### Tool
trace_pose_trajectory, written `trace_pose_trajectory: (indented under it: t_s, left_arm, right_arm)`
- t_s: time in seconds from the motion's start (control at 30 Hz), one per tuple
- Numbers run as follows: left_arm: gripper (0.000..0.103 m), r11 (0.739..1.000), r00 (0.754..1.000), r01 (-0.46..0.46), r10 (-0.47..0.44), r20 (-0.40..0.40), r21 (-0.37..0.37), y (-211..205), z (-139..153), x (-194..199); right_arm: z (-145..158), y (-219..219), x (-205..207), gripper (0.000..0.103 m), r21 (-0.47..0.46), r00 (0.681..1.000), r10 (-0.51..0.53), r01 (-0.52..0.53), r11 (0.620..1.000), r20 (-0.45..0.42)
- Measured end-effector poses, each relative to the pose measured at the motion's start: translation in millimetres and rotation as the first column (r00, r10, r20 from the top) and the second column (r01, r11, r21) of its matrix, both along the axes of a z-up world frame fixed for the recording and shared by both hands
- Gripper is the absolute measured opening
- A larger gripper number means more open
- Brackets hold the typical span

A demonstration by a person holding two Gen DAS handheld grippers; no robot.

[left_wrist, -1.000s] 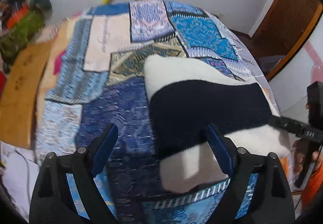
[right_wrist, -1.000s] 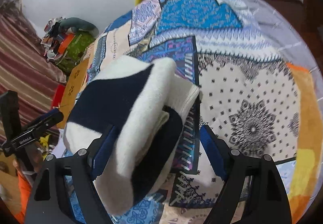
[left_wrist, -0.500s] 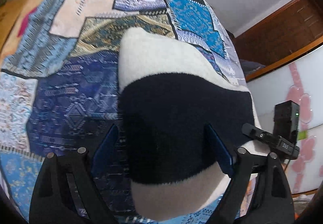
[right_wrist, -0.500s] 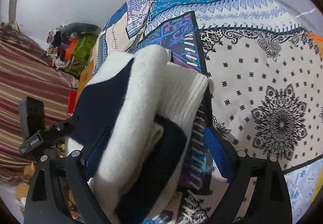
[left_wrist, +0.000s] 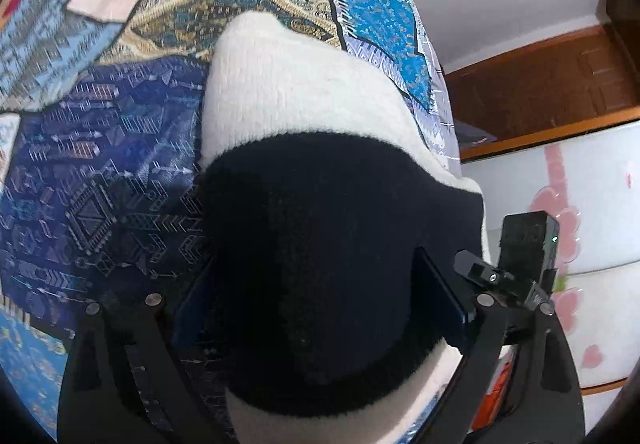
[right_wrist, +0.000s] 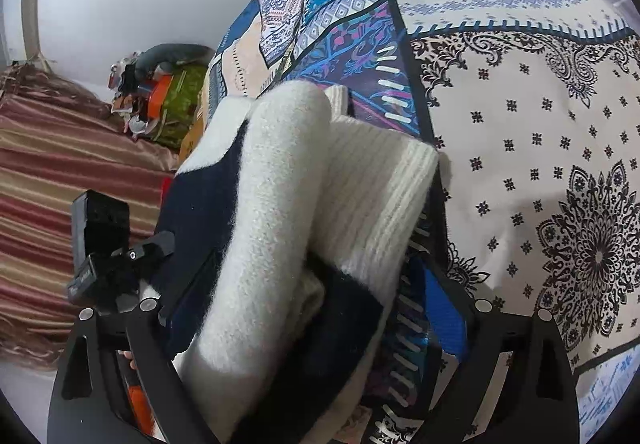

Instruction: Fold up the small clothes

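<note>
- A folded white and navy knit garment (left_wrist: 320,211) lies on the patchwork bedspread (left_wrist: 120,171) of a bed, near its edge.
- The left gripper (left_wrist: 316,296) has its jaws spread wide, one on each side of the garment's navy band; whether the pads press the cloth cannot be told.
- The right gripper (right_wrist: 316,304) straddles the garment's layered end, and its jaws have just been opening, with the ribbed white fold (right_wrist: 376,195) between them and a gap at the blue pad on the right.
- No container shows clearly; a heap of clutter (right_wrist: 160,99) sits by the far wall.
</note>
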State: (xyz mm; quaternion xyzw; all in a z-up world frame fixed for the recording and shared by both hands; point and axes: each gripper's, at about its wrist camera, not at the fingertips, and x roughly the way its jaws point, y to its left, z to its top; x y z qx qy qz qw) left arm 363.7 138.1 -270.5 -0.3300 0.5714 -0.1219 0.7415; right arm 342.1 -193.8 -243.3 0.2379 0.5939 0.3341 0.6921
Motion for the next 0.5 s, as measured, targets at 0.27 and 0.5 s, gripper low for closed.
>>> trace_pose_trajectory:
  t_s: [0.27, 0.5]
  left_arm:
    - [0.071, 1.0, 0.998, 0.022, -0.023, 0.053, 0.015, -5, 17, -9]
    - [0.059, 0.997, 0.992, 0.043, -0.05, 0.118, 0.061, -13, 46, -19]
  right_arm:
    - [8, 10, 0, 0.062, 0.024, 0.999, 0.042, -0.042, 0.999, 0.01]
    - [28, 16, -5, 0.046, -0.001, 0.996, 0.06, -0.061, 0.998, 0.071]
